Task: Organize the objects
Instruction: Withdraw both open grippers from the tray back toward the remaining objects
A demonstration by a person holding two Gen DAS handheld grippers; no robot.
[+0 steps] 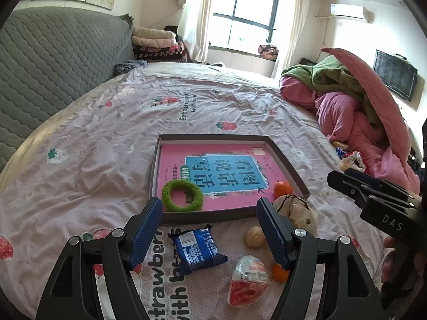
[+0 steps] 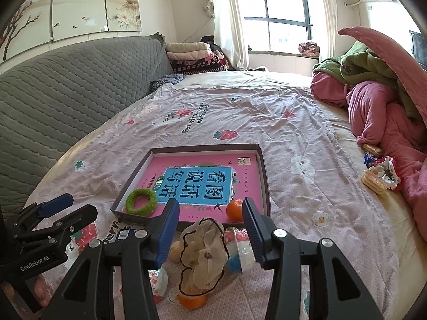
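Both tongs, left (image 1: 210,229) and right (image 2: 210,229), spread empty near the tray's (image 1: 288,160) front rim.

Grey quilted headboard (image 1: 53,61) at 10 o'clock. Folded blankets (image 1: 157,44) stacked at 11, beside its far end. Window (image 1: 250,13) with white curtains (image 1: 196,18) at 12. Air conditioner (image 1: 349,12) high at 1. Dark wall screen (image 1: 395,77) at 2. Pink and green bedding heap (image 1: 355,106) below it, at 3.
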